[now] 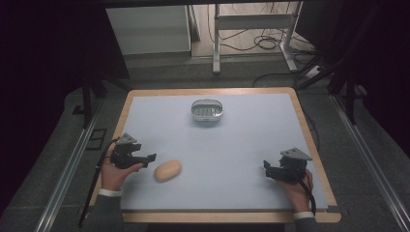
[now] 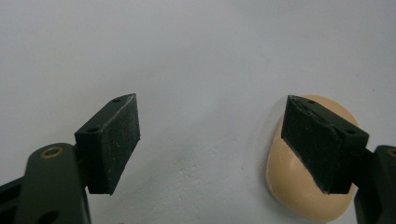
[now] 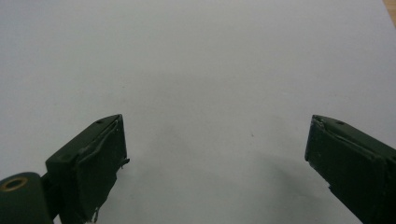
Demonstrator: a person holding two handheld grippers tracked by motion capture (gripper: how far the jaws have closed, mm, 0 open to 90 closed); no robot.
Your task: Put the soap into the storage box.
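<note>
Nearest the person's side of the table, the left gripper (image 1: 151, 158) rests low over the pale blue-grey mat (image 1: 232, 145), held in the person's left hand (image 1: 115, 175). Its jaws stand wide apart and grip nothing. Just past its tips, on its right-hand side, lies a smooth tan oval object (image 1: 168, 170) that looks like a potato or a bread roll; the pictures do not settle which. In the left gripper view the left gripper (image 2: 212, 140) shows bare mat (image 2: 196, 56) between its jaws, and the right-hand jaw overlaps the tan oval object (image 2: 299, 186), which sits partly behind and beneath that pad. Whether the pad actually touches it cannot be told. The other jaw is well clear of it.

Across the mat, the right gripper (image 1: 266, 166) is held in the person's right hand (image 1: 297, 188), near the mat's right edge, well apart from the oval object. In the right gripper view the right gripper (image 3: 217, 140) has its jaws spread wide too, with plain mat (image 3: 210, 70) ahead of them and nothing between them.

Farther off, ahead of both grippers and roughly midway between them, a small metal basket (image 1: 207, 110) with rounded corners stands near the mat's far edge, well apart from everything else. The mat lies on a wooden tabletop (image 1: 309, 140) whose border shows around it.
</note>
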